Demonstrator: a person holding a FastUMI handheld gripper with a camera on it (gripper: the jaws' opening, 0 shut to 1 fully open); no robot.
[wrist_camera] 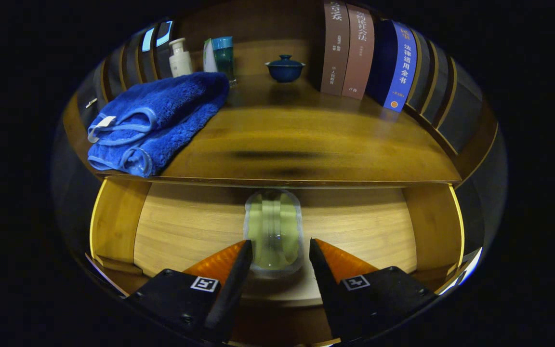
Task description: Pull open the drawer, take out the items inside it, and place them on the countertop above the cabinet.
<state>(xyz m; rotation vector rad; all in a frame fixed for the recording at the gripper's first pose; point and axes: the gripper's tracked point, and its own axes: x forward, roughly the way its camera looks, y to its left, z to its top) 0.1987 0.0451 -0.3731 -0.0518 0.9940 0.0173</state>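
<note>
The drawer (pixel 186 226) stands pulled open below the wooden countertop (pixel 306 140). On its pale wood floor lies a clear, greenish glass jar (pixel 273 226), pointing away from me, with its far end under the countertop's edge. My gripper (pixel 280 250) is open. Its fingers straddle the jar's near end, the left fingertip (pixel 244 255) right at the jar's side and the right fingertip (pixel 318 255) a small gap away from it. A folded blue towel (pixel 154 118) rests on the countertop's left part.
At the back of the countertop stand a white bottle (pixel 179 58), a teal tube (pixel 222 55) and a dark blue lidded bowl (pixel 284 68). Upright books (pixel 369 58) line the back right. The drawer's side walls (pixel 113 217) rise on both sides.
</note>
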